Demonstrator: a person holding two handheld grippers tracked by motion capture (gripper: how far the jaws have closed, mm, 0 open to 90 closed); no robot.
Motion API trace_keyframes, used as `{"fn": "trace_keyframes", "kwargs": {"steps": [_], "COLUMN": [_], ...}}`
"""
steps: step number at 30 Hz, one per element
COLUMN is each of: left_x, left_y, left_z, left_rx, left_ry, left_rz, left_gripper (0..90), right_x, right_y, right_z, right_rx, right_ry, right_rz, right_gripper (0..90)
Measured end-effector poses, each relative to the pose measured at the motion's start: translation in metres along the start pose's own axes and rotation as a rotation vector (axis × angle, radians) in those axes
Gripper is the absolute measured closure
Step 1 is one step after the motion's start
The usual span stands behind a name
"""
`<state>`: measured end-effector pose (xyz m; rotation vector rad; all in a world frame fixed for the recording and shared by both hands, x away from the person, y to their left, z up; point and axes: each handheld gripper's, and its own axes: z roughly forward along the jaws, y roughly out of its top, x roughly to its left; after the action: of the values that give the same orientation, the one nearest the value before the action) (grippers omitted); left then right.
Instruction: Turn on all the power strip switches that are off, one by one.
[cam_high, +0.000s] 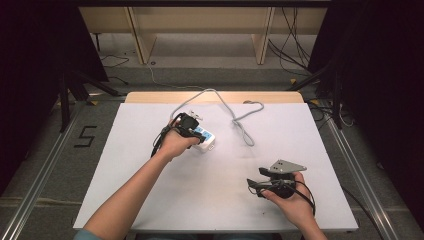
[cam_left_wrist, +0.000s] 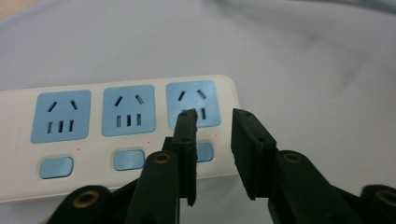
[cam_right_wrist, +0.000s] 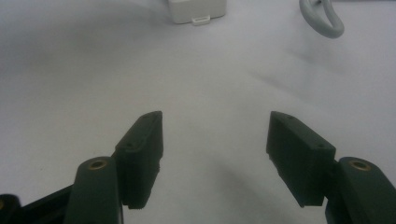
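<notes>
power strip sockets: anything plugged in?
Empty. The power strip shows three blue sockets with bare slots in the left gripper view; left hand-held gripper hovers open over the end one.

The power strip (cam_left_wrist: 116, 135) is white, with three pale blue socket panels, pale blue switches beneath them and a small red dot beside each switch. Its cord (cam_high: 240, 122) is light grey. The desk (cam_high: 150, 200) is plain white. Both pairs of tongs are black with brass-coloured rivets.

Left claw (cam_high: 196, 134) over white power strip (cam_high: 206, 140), grey cord (cam_high: 240, 120) looping behind, right claw (cam_high: 256, 183) apart.
</notes>
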<state>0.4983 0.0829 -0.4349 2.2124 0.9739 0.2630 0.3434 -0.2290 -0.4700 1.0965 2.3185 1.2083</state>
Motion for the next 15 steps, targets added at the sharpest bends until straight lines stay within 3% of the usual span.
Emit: {"fn": "trace_keyframes", "kwargs": {"steps": [2, 8, 15], "left_x": [-0.001, -0.006, -0.013], "left_y": [-0.002, -0.009, -0.021], "left_z": [-0.005, -0.017, -0.033], "left_rx": [-0.038, -0.073, -0.099], "left_ry": [0.004, 0.030, 0.030], "left_rz": [-0.018, -0.039, -0.025], "left_gripper": [61.6, 46.4, 38.6], "right_x": [-0.001, -0.002, -0.004], "right_y": [0.000, 0.000, 0.000], "right_z": [0.000, 0.000, -0.002], "right_rx": [0.001, 0.000, -0.001], "right_ry": [-0.002, -0.006, -0.010], "right_rz": [-0.002, 0.002, 0.006], "right_gripper": [37.4, 37.5, 37.3]}}
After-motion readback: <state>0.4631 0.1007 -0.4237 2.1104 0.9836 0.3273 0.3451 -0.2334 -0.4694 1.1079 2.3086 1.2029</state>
